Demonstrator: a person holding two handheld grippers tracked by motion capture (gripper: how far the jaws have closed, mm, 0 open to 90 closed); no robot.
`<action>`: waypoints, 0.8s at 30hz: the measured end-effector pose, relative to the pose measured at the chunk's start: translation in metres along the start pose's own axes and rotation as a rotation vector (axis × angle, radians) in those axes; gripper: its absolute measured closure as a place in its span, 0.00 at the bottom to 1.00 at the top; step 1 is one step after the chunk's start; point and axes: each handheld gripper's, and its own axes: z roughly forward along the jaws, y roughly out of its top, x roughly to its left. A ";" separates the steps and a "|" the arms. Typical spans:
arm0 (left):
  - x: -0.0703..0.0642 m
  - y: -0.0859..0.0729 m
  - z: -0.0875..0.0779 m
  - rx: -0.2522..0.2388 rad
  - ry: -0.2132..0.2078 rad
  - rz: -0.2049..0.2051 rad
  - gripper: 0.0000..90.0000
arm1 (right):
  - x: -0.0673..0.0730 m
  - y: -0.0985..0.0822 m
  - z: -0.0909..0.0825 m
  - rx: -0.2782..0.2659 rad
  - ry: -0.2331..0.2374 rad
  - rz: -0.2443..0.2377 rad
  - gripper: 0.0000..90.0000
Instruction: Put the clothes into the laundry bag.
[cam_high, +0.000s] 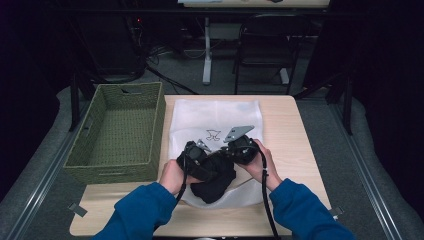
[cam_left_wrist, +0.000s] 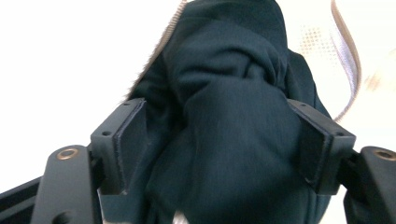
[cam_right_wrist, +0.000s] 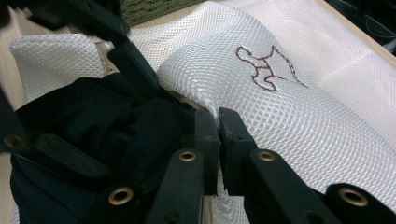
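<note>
Dark garment at the mouth of a white mesh bag, one gripper on each.

Nearest the person, the dark garment lies bunched on the table, its far part tucked into the open edge of the white mesh bag. The left gripper straddles the garment with its jaws spread, cloth bulging between them and the pads not visibly pressing. The right gripper is clenched on the bag's mesh edge, pinching it beside the garment. Farther off, the bag lies flat with an embroidered outline on top. To the left stands a green woven basket, nothing visible inside it.
</note>
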 end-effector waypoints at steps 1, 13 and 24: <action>-0.001 -0.002 -0.008 -0.005 0.003 0.014 0.26 | 0.001 0.000 0.000 0.003 -0.003 -0.005 0.97; -0.018 -0.033 -0.018 0.003 0.003 0.023 0.18 | 0.002 0.001 0.002 0.010 -0.010 -0.010 0.97; -0.018 -0.052 0.026 -0.067 -0.054 -0.039 0.54 | 0.006 0.002 0.004 0.019 0.004 -0.007 0.97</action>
